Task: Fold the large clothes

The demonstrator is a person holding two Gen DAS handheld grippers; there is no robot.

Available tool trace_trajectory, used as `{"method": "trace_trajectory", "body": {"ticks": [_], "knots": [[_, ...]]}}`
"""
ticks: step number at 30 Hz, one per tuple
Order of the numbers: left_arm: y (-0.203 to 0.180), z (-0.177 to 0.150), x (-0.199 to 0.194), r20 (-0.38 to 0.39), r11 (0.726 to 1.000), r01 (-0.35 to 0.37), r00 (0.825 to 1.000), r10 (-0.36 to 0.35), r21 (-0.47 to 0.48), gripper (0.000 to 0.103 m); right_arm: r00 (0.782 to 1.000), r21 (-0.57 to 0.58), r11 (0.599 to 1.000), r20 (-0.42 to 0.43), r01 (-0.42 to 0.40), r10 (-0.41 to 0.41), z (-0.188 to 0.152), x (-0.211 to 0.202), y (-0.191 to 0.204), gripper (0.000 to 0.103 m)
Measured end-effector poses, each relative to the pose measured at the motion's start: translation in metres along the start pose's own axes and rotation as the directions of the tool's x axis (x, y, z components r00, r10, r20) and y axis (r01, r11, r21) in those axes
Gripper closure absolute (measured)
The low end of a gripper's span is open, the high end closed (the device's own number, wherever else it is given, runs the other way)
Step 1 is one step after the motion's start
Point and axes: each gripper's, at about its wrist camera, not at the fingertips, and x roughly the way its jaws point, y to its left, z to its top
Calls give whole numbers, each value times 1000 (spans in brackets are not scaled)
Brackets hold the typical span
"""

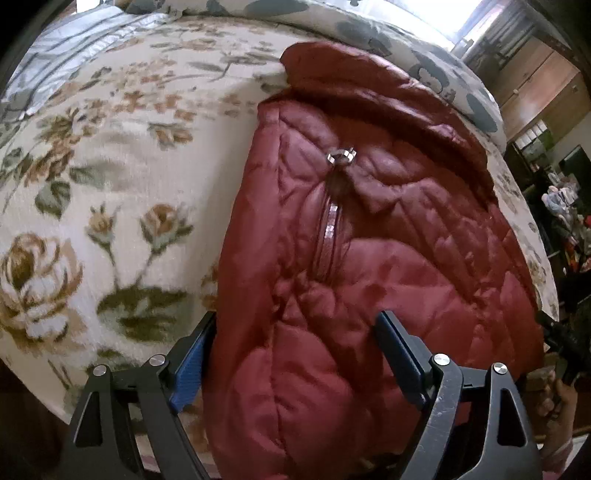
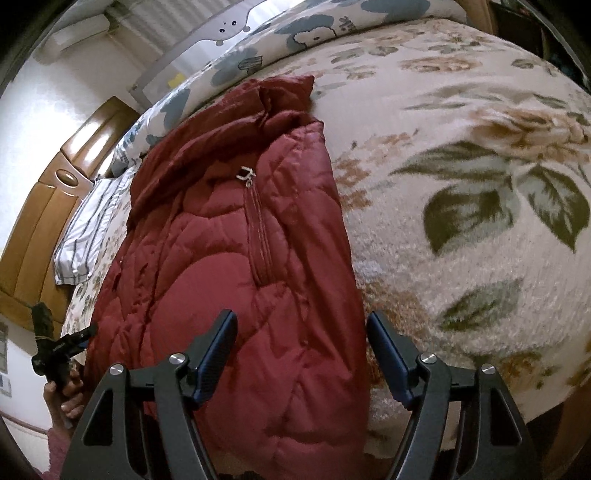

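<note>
A bed (image 2: 461, 229) carries a cream blanket with brown roses and green leaves. Behind it lies a quilt (image 1: 436, 70) with grey-blue flowers, and a striped pillow (image 2: 85, 236) by the wooden headboard (image 2: 48, 206). Bright daylight enters a window (image 1: 461, 18) near wooden cupboards (image 1: 535, 85).

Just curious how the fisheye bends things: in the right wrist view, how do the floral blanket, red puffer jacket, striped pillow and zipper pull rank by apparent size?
1. Floral blanket
2. Red puffer jacket, close behind; it lies nearer the lens, so this is unsure
3. Striped pillow
4. Zipper pull

Red quilted jacket (image 1: 369, 277), folded, on bed
</note>
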Motion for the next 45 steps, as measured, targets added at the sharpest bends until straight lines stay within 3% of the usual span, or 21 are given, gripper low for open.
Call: {"method": "trace_trajectory", "body": {"ticks": [13,24,25,28,30,33,40,45], "knots": [[-1,-17,9,-35,999,43,998,-42,20,14,997,-22,998,-47,-59,57,-19,10,7,27],[-1,-18,11,-44,996,85,996,-84,35,16,993,-12,995,-60,-102,101,-19,14,1,29],[-3,-19,11,-44,995,93,995,-91,42,18,993,-23,995,-63,-98,96,-19,14,4,29],[-10,-21,10,-48,990,120,992,-117,72,37,993,-67,993,-74,-99,94,-19,14,12,36],[-14,-21,8,-43,989,123,992,-120,87,59,993,-85,991,-70,-101,95,-19,12,15,50],[-15,-18,7,-34,988,129,991,-126,85,75,993,-94,989,-52,-112,107,-17,7,17,67],[-32,-12,-14,17,987,81,996,-84,141,85,990,-112,984,15,-141,143,-5,-8,25,77],[-40,-1,-41,85,983,106,989,-120,150,87,975,-162,971,100,-179,196,11,-32,43,79]]}}
